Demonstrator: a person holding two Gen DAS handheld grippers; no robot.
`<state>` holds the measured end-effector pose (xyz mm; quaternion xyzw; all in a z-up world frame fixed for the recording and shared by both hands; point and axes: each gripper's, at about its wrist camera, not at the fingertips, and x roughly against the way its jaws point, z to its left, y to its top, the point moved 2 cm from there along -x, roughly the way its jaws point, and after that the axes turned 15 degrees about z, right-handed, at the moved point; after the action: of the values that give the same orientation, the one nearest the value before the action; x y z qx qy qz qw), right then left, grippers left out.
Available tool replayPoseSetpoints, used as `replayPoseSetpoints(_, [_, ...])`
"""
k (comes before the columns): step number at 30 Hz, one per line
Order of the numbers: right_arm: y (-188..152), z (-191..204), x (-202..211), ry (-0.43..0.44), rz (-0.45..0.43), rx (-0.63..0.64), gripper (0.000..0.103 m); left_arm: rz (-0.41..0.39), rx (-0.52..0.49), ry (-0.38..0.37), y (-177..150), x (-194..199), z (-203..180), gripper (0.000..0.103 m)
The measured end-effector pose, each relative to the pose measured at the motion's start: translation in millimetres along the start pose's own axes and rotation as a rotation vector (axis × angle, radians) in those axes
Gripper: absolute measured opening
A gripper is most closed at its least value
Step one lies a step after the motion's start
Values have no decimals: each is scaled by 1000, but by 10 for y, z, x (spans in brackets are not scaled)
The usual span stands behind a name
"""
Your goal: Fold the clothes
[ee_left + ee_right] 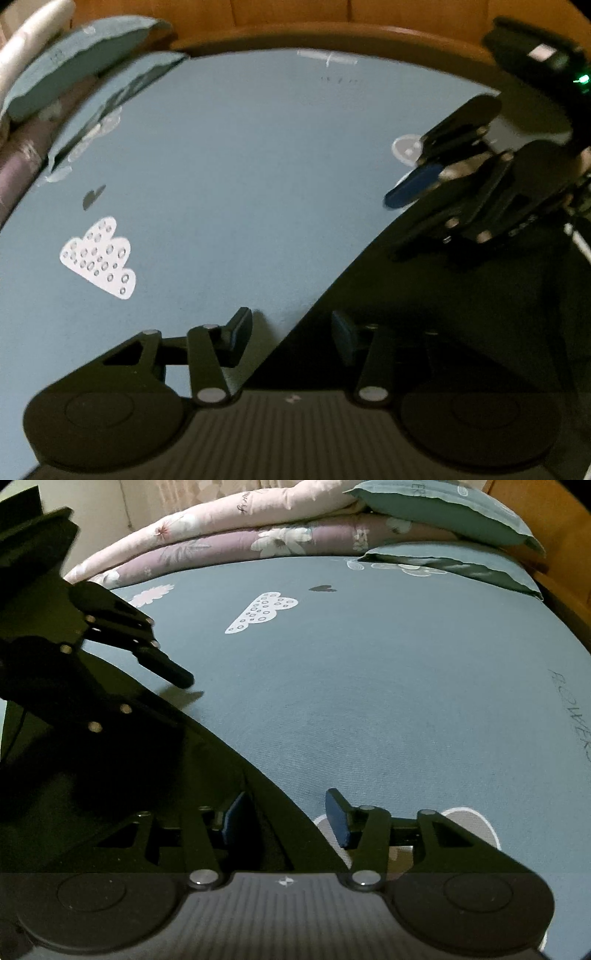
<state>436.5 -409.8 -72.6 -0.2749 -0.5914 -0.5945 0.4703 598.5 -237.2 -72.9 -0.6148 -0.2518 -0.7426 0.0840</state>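
Observation:
A black garment [443, 332] lies flat on the blue bedsheet [240, 166]; its straight edge runs diagonally from lower middle to upper right in the left wrist view. It fills the lower left of the right wrist view [110, 775]. My left gripper [291, 332] is open, its jaws straddling the garment's edge low over the bed. My right gripper [284, 816] is open too, also straddling that edge. Each gripper shows in the other's view: the right one [413, 177] at the upper right, the left one [173, 672] at the left.
Two blue pillows [450, 513] and folded pink and purple quilts [221, 528] lie at the far end of the bed. A wooden headboard [332, 18] stands behind. The sheet has a white cloud print [99, 258].

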Motion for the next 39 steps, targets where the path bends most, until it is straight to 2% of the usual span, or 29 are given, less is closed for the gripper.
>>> replayPoseSetpoints(5, [45, -76, 108, 69, 73, 76, 52, -20, 29, -13, -73, -43, 11, 48])
replayPoseSetpoints(8, [84, -252, 119, 87, 122, 73, 51, -34, 52, -19, -105, -42, 28, 50])
replayPoseSetpoints(12, [162, -357, 64, 165, 164, 71, 50, -40, 54, -5, -99, -36, 18, 53])
replayPoseSetpoints(16, [257, -354, -6, 235, 193, 75, 34, -42, 64, 10, -105, -26, -7, 53])
replayPoseSetpoints(19, [289, -330, -68, 273, 194, 60, 14, -41, 74, 22, -103, -2, -36, 52])
replayPoseSetpoints(21, [282, -254, -53, 251, 192, 92, 7, -39, 38, 45, -79, 32, -95, 47])
replayPoseSetpoints(26, [277, -76, 143, 204, 145, 147, 5, -76, -124, 72, 10, 137, -304, 49])
replayPoseSetpoints(33, [219, 215, 477, 158, 89, 235, 4, -100, -259, -4, 206, 164, -442, 51])
replayPoseSetpoints(35, [195, 301, 528, 147, 90, 267, 4, -88, -294, -46, 244, 164, -458, 51])
replayPoseSetpoints(37, [179, 358, 550, 135, 96, 291, 4, -81, -318, -72, 245, 170, -478, 41])
replayPoseSetpoints(38, [174, 381, 549, 121, 100, 300, 5, -78, -328, -83, 243, 173, -490, 17])
replayPoseSetpoints(39, [171, 405, 538, 107, 108, 310, 5, -75, -339, -94, 241, 176, -501, 8])
